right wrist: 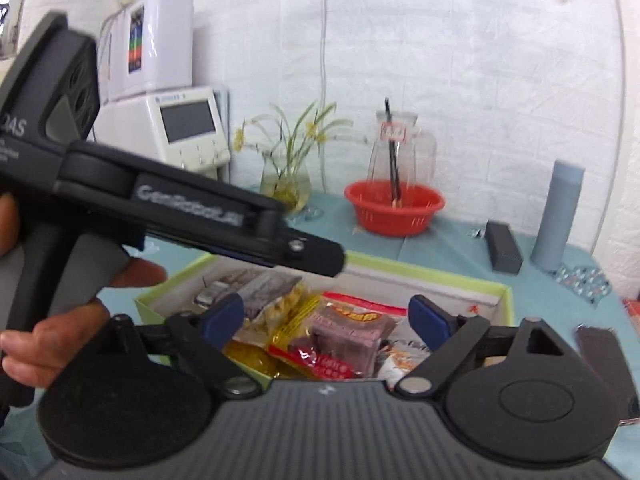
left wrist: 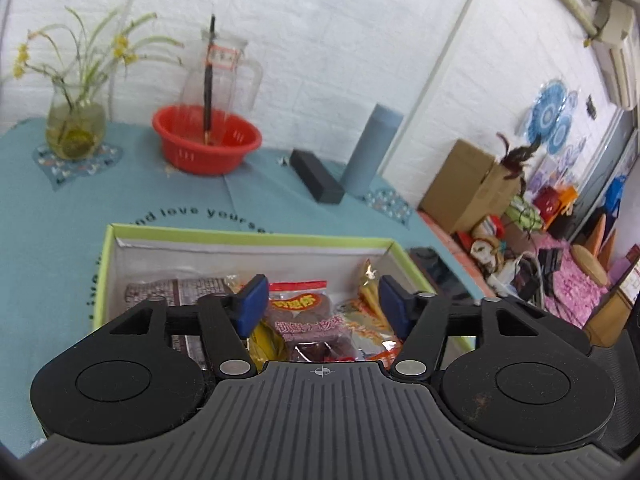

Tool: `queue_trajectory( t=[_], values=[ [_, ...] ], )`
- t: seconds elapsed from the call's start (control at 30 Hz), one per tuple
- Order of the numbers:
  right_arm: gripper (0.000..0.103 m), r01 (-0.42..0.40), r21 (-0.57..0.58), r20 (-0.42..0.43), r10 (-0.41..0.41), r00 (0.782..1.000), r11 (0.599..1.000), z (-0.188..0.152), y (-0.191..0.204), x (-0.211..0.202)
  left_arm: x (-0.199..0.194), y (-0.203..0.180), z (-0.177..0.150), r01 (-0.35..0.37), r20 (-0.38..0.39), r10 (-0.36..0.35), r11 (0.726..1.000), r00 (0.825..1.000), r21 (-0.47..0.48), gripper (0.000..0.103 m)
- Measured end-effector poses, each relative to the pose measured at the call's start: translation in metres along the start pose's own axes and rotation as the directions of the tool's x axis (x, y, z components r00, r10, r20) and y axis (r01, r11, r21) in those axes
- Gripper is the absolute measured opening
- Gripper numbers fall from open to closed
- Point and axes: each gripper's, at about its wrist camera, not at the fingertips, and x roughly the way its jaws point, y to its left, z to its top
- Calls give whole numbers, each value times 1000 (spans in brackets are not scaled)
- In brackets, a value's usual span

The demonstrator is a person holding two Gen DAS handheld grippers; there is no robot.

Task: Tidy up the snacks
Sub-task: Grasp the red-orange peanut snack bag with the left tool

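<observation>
A green-rimmed box [left wrist: 248,237] lined in silver stands on the teal tablecloth and holds several snack packs. A purple pack with a red header [left wrist: 308,316] lies in the middle, a yellow pack [left wrist: 266,340] beside it and a grey printed pack [left wrist: 176,290] at the left. My left gripper [left wrist: 320,300] hovers above the box, open, with nothing between its blue pads. In the right wrist view the same box [right wrist: 504,294] and purple pack [right wrist: 348,334] lie below my right gripper [right wrist: 326,318], which is open and empty. The left gripper's body [right wrist: 192,208], held by a hand [right wrist: 60,336], crosses this view at the left.
At the back of the table stand a red basket [left wrist: 206,140] with a glass jug behind it, a vase of flowers [left wrist: 76,124], a black box [left wrist: 316,176] and a grey-blue cylinder [left wrist: 372,148]. A cardboard box [left wrist: 468,184] and clutter lie beyond the table's right edge. White appliances [right wrist: 172,120] stand at the left.
</observation>
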Motion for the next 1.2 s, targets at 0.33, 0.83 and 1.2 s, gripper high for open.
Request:
queue_trajectory(
  t=[0.33, 0.83, 1.2],
  values=[
    [93, 6, 84, -20, -4, 1000, 996, -69, 30, -119, -94, -34, -83, 51, 30, -51, 999, 998, 5, 67],
    [93, 40, 196, -88, -23, 996, 980, -128, 46, -166, -128, -37, -188, 40, -123, -68, 977, 990, -211, 60],
    [93, -10, 206, -193, 50, 980, 979, -134, 25, -114, -32, -77, -168, 110, -311, -135, 989, 941, -97, 36]
  ],
)
